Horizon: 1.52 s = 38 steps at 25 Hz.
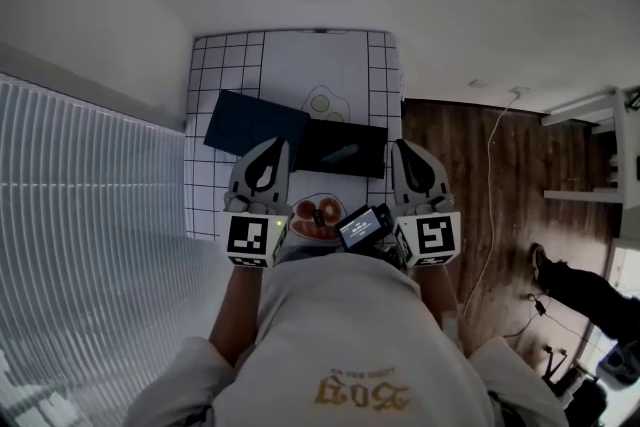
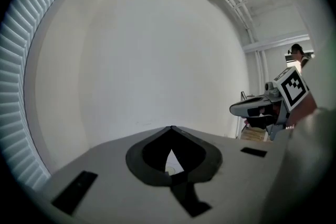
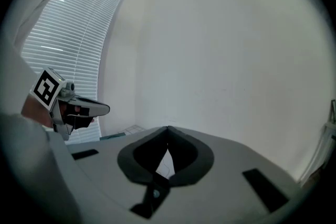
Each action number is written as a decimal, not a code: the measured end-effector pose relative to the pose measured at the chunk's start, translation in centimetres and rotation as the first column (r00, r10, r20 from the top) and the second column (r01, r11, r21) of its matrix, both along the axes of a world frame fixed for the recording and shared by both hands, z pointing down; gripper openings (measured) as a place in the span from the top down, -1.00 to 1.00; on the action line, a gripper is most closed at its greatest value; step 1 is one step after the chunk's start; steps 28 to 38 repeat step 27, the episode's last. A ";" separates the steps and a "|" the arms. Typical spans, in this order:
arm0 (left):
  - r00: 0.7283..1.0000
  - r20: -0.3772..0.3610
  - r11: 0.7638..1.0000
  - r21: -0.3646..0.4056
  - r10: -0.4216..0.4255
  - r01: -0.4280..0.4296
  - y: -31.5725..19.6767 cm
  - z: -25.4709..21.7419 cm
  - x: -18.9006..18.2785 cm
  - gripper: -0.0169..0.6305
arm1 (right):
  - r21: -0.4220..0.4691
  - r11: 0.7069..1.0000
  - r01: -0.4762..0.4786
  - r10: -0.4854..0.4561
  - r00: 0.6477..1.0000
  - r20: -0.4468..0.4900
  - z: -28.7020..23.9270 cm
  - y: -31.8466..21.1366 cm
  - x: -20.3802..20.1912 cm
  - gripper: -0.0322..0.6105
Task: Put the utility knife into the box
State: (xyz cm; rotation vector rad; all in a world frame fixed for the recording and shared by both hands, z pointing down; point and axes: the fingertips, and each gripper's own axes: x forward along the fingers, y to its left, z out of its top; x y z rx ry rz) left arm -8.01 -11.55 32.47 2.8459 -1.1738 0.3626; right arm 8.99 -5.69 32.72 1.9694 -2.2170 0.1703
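On the white gridded table [image 1: 215, 195] lies an open black box [image 1: 362, 158] with a grey utility knife [image 1: 340, 153] inside it. A dark blue lid [image 1: 250, 123] lies just left of the box. Both grippers are held up near my chest, above the table's near end, and point at the white wall. My left gripper [image 1: 272, 145] is shut with nothing in it; its tips meet in the left gripper view [image 2: 171, 128]. My right gripper [image 1: 404, 147] is likewise shut and empty, its tips touching in the right gripper view [image 3: 167, 128]. Each gripper view shows the other gripper from the side.
A small screen device [image 1: 362, 226] and an orange-red object [image 1: 315, 218] hang at my chest. Window blinds [image 1: 90, 205] run along the left. Right of the table are wooden floor [image 1: 450, 155], a white cable [image 1: 490, 195], a white shelf [image 1: 590, 155] and someone's shoe [image 1: 543, 265].
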 end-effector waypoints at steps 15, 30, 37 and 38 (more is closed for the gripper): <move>0.995 -0.070 0.993 0.082 -0.074 0.079 -0.9 -4.3 -1.7 0.92 | 0.071 0.997 0.006 -0.006 1.000 -0.007 -2.3 -0.8 0.3 0.88; 0.997 -0.063 0.994 0.093 -0.044 0.049 -1.2 -4.6 -1.1 0.92 | 0.056 0.997 0.047 -0.045 0.998 -0.044 -2.0 -1.2 -0.2 0.88; 0.997 -0.063 0.994 0.093 -0.044 0.049 -1.2 -4.6 -1.1 0.92 | 0.056 0.997 0.047 -0.045 0.998 -0.044 -2.0 -1.2 -0.2 0.88; 0.997 -0.063 0.994 0.093 -0.044 0.049 -1.2 -4.6 -1.1 0.92 | 0.056 0.997 0.047 -0.045 0.998 -0.044 -2.0 -1.2 -0.2 0.88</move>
